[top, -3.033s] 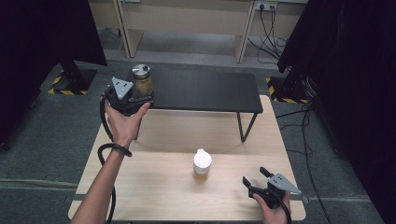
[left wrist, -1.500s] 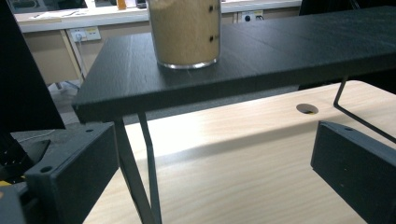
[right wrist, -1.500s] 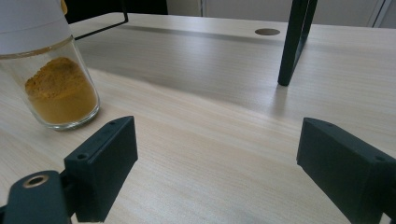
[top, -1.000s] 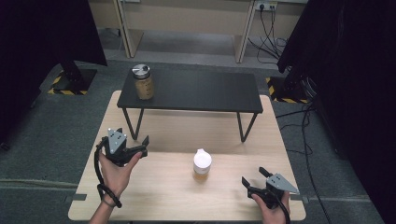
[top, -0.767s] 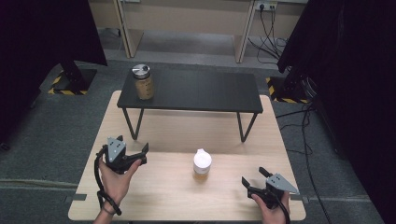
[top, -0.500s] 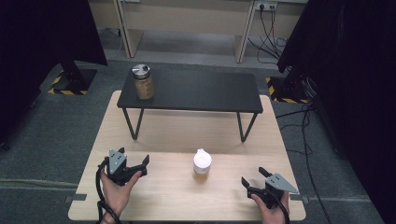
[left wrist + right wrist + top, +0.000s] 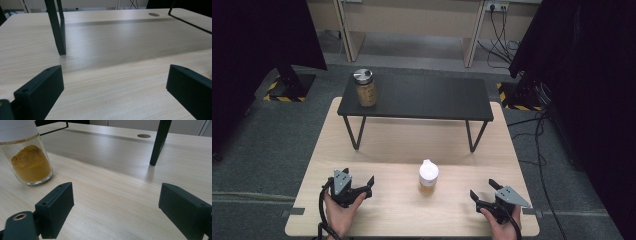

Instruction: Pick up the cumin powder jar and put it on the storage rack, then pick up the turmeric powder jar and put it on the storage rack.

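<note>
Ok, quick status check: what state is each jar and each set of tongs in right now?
Silver-lidded jar: upright on the black shelf, lid on.
White-capped jar: upright on the wooden table, capped, partly filled with orange powder.
Left tongs: open, nothing between them, low over the table.
Right tongs: open, nothing between them, apart from the white-capped jar.

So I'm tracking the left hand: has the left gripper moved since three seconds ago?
Yes. The left gripper has come away from the metal-lidded jar on the black shelf, back toward the table's near edge.
</note>
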